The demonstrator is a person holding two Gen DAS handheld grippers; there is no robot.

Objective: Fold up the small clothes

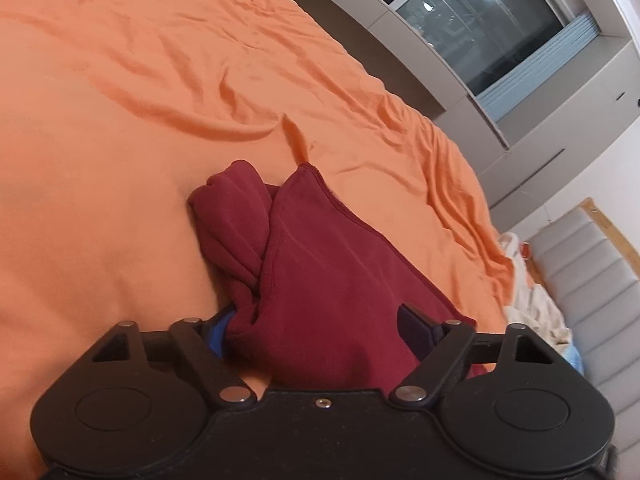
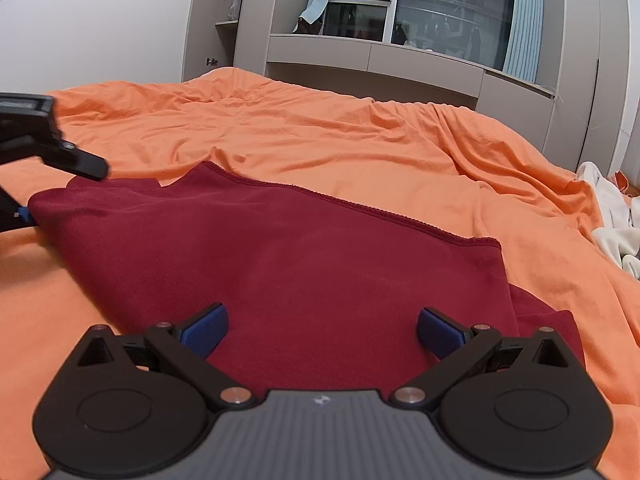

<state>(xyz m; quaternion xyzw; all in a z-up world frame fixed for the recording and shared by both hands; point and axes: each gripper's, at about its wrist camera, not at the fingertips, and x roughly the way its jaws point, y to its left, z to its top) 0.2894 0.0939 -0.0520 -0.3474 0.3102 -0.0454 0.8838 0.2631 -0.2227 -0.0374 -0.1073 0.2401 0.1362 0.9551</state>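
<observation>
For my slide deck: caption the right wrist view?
Open right gripper over a dark red garment on an orange sheet.

Maroon garment [image 2: 280,264] matt knit cloth; orange bedsheet [image 2: 360,140] soft, wrinkled cotton-like cloth.

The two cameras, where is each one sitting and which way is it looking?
Left wrist: sits on the left gripper, low over the orange bed, looking along its open fingers at the bunched red garment lying between them.
Right wrist: sits on the right gripper, looking across the flat red garment toward the window; its open blue-padded fingers show, and the left gripper at the left edge.
Shared: the red garment, orange bed, window, white cloth.
</observation>
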